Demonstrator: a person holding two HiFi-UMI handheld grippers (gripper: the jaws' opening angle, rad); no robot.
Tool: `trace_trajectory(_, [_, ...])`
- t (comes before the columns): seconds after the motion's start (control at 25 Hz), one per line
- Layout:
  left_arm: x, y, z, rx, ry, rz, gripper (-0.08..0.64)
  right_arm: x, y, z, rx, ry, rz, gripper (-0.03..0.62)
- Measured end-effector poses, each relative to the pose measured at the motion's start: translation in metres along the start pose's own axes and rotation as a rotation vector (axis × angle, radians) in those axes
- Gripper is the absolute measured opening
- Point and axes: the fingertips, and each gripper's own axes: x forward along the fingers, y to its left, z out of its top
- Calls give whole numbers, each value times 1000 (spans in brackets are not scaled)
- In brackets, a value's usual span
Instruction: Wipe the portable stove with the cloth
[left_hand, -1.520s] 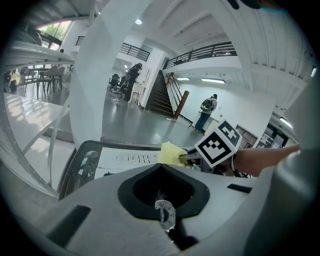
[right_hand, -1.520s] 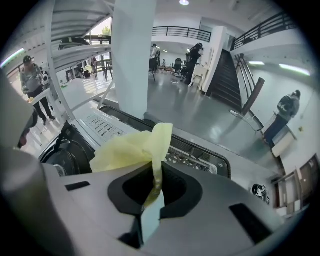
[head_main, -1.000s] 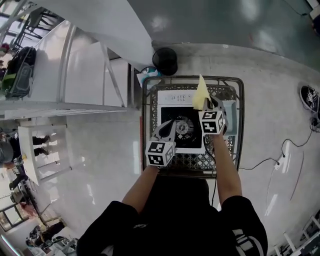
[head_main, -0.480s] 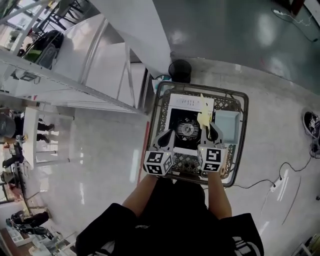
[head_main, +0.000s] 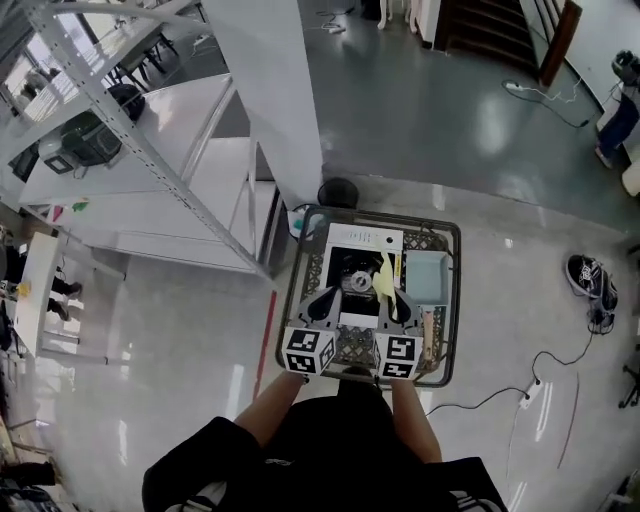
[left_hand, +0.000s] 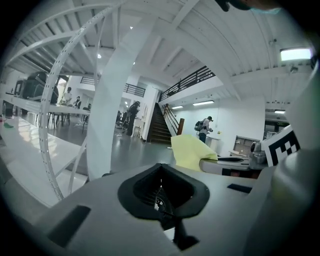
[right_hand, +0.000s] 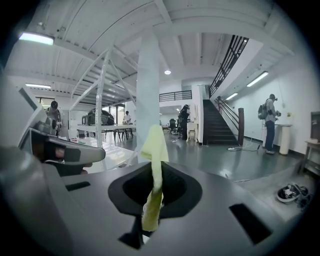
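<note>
Both forearms reach forward, side by side. The left hand-held gripper (head_main: 322, 297) is clenched on nothing. The right hand-held gripper (head_main: 394, 298) grasps the yellow cloth (head_main: 384, 276), which stands up from its jaws. Only the head view shows the portable stove (head_main: 362, 239) on the wire table (head_main: 447, 300), beyond both grippers, the cloth over its right part.

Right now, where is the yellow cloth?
In the head view the yellow cloth sticks up from the shut jaws of the right gripper, over the right part of the portable stove, near centre frame.
</note>
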Motion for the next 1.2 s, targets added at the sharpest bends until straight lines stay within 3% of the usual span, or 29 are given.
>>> trace_trajectory(0.28, [-89,-21,5,56,-86,-41,16,-85,36,8,-33,-66,-71,18])
trace_trajectory(0.48, [-159,-30,-5,50,-107,-51,15,-157,69,-1,-32,-77,-104,17])
trace_trajectory(0.8, [-189,-65,-7,54,-107,-88,17,-207,70,7,-46,-67,-127,17])
trace_trajectory(1.0, [-197,-87,5,59,-111,-91,15,-223,72,28,-67,-76,-93,16])
trace_trajectory(1.2, [-195,-103,4,48,-127,-88,15,-235,62,24,-60,-83,-90,16])
